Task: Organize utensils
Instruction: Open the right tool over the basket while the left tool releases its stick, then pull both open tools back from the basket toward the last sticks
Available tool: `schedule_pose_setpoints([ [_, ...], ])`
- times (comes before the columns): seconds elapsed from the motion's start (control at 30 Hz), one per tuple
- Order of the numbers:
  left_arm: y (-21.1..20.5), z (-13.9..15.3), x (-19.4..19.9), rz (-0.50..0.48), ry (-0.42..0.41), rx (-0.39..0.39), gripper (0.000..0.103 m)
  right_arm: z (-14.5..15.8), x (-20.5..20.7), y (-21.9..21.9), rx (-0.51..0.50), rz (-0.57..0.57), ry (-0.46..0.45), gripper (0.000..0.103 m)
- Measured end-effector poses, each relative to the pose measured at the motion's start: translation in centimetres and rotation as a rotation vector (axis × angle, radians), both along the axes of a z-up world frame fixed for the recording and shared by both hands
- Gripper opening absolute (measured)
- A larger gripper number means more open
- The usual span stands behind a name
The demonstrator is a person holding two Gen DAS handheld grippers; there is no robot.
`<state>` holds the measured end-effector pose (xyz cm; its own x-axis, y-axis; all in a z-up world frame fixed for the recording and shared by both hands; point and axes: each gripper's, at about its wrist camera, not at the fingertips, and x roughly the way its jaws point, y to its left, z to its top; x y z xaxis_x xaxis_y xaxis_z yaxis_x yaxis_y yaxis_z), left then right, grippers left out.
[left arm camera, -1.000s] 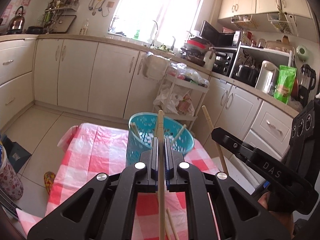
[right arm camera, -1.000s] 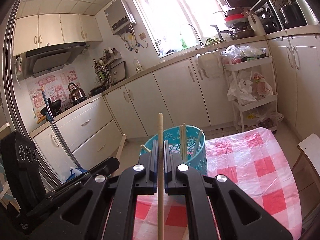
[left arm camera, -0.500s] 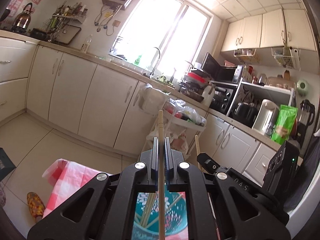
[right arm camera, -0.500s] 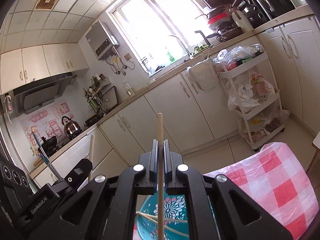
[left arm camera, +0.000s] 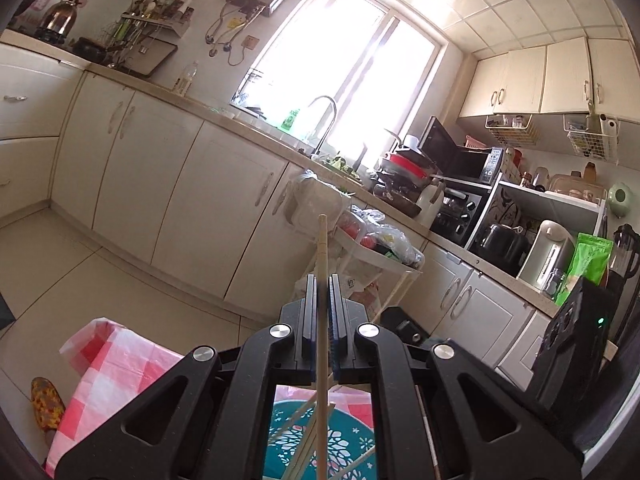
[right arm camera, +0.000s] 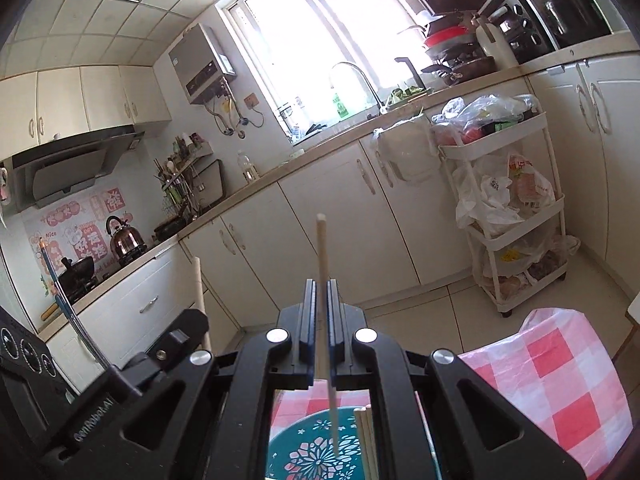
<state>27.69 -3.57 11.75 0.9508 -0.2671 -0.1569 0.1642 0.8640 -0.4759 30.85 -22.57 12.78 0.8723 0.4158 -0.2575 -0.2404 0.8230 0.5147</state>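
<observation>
My left gripper (left arm camera: pixel 321 292) is shut on a wooden chopstick (left arm camera: pixel 322 264) held upright; its lower end points into the teal basket (left arm camera: pixel 352 440) right below, where several chopsticks lie. My right gripper (right arm camera: pixel 321 296) is shut on another wooden chopstick (right arm camera: pixel 322 256), also upright, with its thin lower end over the same teal basket (right arm camera: pixel 316 448). The right gripper shows in the left wrist view (left arm camera: pixel 404 328), and the left gripper in the right wrist view (right arm camera: pixel 176 344) with its chopstick (right arm camera: pixel 199 284). Both grippers are close together over the basket.
The basket stands on a table with a red-and-white checked cloth (left arm camera: pixel 112 376), also in the right wrist view (right arm camera: pixel 560 380). A white trolley (right arm camera: pixel 516 208) with bags stands by the cream cabinets (left arm camera: pixel 180 184). A slipper (left arm camera: pixel 46 402) lies on the floor.
Both grippers have moved forward and tilted up over the basket, which has dropped from the middle of each view to under the jaws. Both chopsticks stay gripped.
</observation>
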Motion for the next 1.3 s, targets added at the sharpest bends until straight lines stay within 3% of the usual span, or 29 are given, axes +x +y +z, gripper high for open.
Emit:
schedule_pose_setpoints([
  [0.33, -0.9, -2.2, -0.1, -0.023, 0.080, 0.084, 0.005, -2.2, -0.9, 0.5, -0.087, 0.077, 0.105, 0.006],
  [0.6, -0.8, -3.0, -3.1, -0.040, 0.162, 0.191, 0.007, -3.5, -6.8, -3.5, -0.052, 0.041, 0.137, 0.007],
  [0.67, -0.9, -2.9, -4.6, -0.040, 0.172, 0.217, 0.013, -4.0, -8.9, -4.2, -0.060, 0.036, 0.149, 0.011],
  [0.7, -0.9, -2.8, -5.6, -0.035, 0.175, 0.232, 0.021, -4.4, -10.1, -4.5, -0.066, 0.035, 0.158, 0.014],
  [0.77, -1.1, -2.7, -7.3, -0.019, 0.184, 0.258, 0.038, -5.1, -12.3, -4.8, -0.090, 0.030, 0.177, 0.032],
  [0.8, -1.2, -2.7, -8.4, -0.006, 0.192, 0.272, 0.046, -5.4, -13.4, -5.0, -0.101, 0.026, 0.181, 0.032],
  [1.1, -2.4, -4.5, -16.5, 0.061, 0.304, 0.384, 0.069, -10.3, -21.6, -5.3, -0.123, 0.025, 0.306, 0.037],
  [1.3, -3.0, -5.4, -20.1, 0.049, 0.328, 0.421, 0.073, -11.8, -24.1, -5.1, -0.133, 0.042, 0.356, 0.040],
])
